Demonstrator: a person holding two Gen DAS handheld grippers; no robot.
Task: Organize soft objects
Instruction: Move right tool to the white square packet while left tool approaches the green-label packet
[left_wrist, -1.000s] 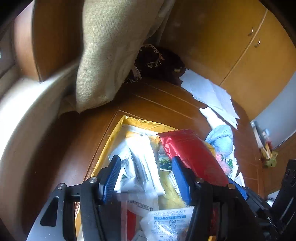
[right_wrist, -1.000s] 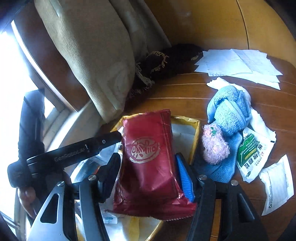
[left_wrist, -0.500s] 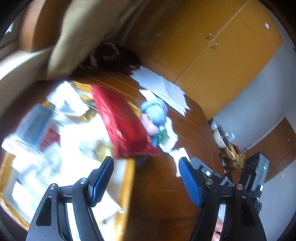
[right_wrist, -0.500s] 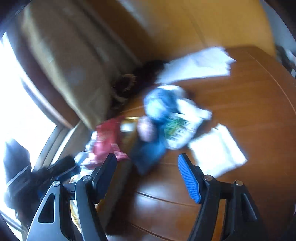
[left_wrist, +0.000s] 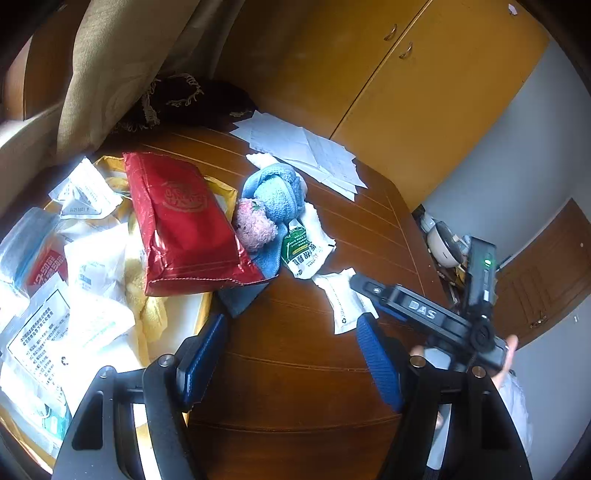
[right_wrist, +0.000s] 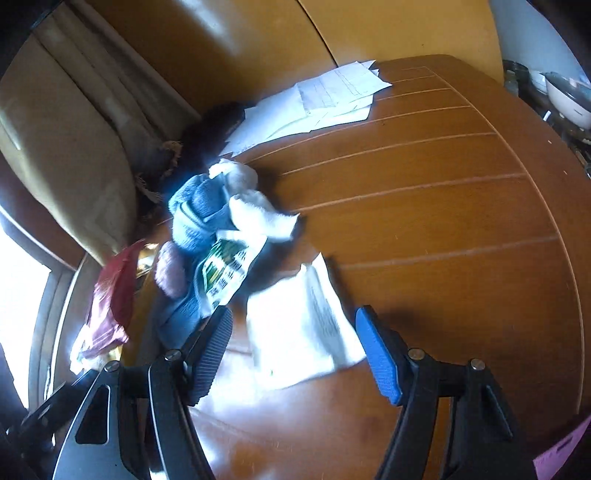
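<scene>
A red foil bag (left_wrist: 184, 221) lies on a yellow tray (left_wrist: 221, 192) heaped with white packets. Beside it lie a blue towel (left_wrist: 277, 192), a pink fluffy ball (left_wrist: 255, 225), a green-and-white sachet (left_wrist: 301, 251) and a white packet (left_wrist: 341, 299). My left gripper (left_wrist: 291, 354) is open and empty above bare table, short of the pile. My right gripper (right_wrist: 295, 347) is open and empty, its fingers either side of the white packet (right_wrist: 299, 332), just above it. The towel (right_wrist: 199, 206), the ball (right_wrist: 170, 269), the sachet (right_wrist: 225, 273) and the red bag (right_wrist: 110, 299) also show in the right wrist view.
The wooden table (right_wrist: 443, 206) has loose paper sheets (left_wrist: 303, 147) at its far edge. A beige cushion (left_wrist: 110, 74) and a dark fringed cloth (left_wrist: 184, 103) lie behind the tray. Orange cupboards (left_wrist: 406, 74) stand behind. The right gripper's body (left_wrist: 424, 314) is right of my left one.
Both grippers have pulled back from the tray and swung right. The right gripper let go of the red bag, which now lies on the tray, and now straddles the white packet.
</scene>
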